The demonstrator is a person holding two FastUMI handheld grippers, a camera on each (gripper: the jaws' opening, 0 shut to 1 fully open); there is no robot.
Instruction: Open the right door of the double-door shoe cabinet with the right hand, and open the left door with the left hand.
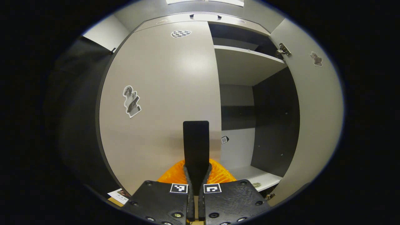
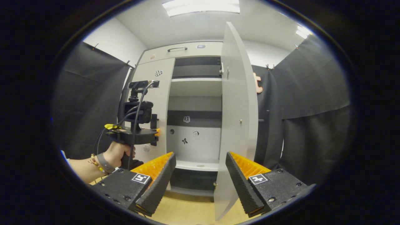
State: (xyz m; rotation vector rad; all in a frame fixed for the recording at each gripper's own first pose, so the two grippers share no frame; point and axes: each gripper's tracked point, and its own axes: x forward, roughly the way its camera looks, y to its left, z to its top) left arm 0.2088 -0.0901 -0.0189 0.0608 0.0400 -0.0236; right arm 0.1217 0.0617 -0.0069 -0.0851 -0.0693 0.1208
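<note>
- The right door (image 2: 237, 125) of the shoe cabinet (image 2: 181, 50) stands swung wide open, seen nearly edge-on in the right gripper view; in the left gripper view it shows as the pale panel (image 1: 315, 125) at the right, with a hinge (image 1: 283, 50) near its top.
- The left door (image 1: 162, 103) is shut, flat against the cabinet front, with a cut-out sticker (image 1: 131, 101) on its face and a checkered sticker (image 1: 181, 33) near its top.
- The left hand-held gripper (image 1: 196, 140) has its fingers pressed together with no gap between them, the black tips just in front of the left door's free edge; whether they touch the door cannot be told.
- In the right gripper view a hand (image 2: 117, 154) holds that left hand-held gripper (image 2: 154, 126) up against the left door (image 2: 153, 106).
- The right hand-held gripper (image 2: 200, 165) is wide open and holds nothing, well back from the cabinet.
- Inside the open half are a pale shelf (image 1: 247, 62) and a dark band (image 2: 193, 118) across the back.
</note>
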